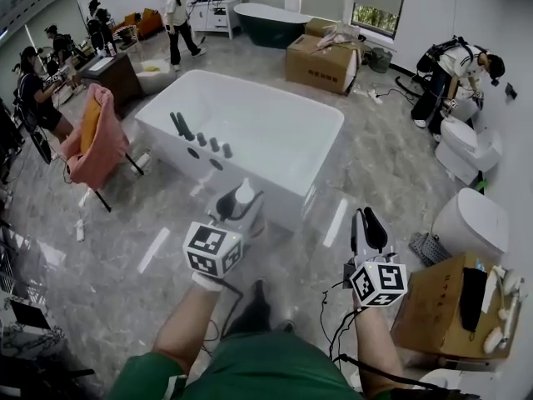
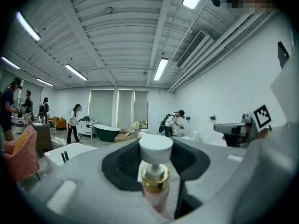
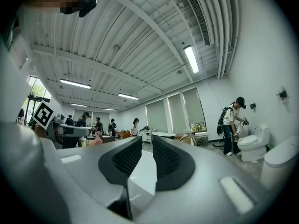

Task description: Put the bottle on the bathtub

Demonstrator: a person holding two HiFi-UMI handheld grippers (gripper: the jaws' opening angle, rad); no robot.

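The white bathtub (image 1: 250, 123) stands on the floor just ahead of me; in the left gripper view its rim (image 2: 70, 152) shows low at the left. My left gripper (image 1: 240, 202) points level at the tub's near wall and is shut on the bottle (image 1: 244, 192). The bottle (image 2: 156, 185) stands upright between the dark pads, with a pink body, a gold collar and a white pump cap. My right gripper (image 1: 371, 223) hovers to the right of the tub's near corner. Its jaws (image 3: 147, 141) stand together with only a slit and nothing between them.
Black fittings (image 1: 200, 136) line the tub's near-left rim. A pink-draped chair (image 1: 96, 136) is at the left. An open cardboard box (image 1: 445, 307) and toilets (image 1: 475, 219) are at the right. Another box (image 1: 321, 61) and a dark green tub (image 1: 271, 23) stand behind. Several people work around the room.
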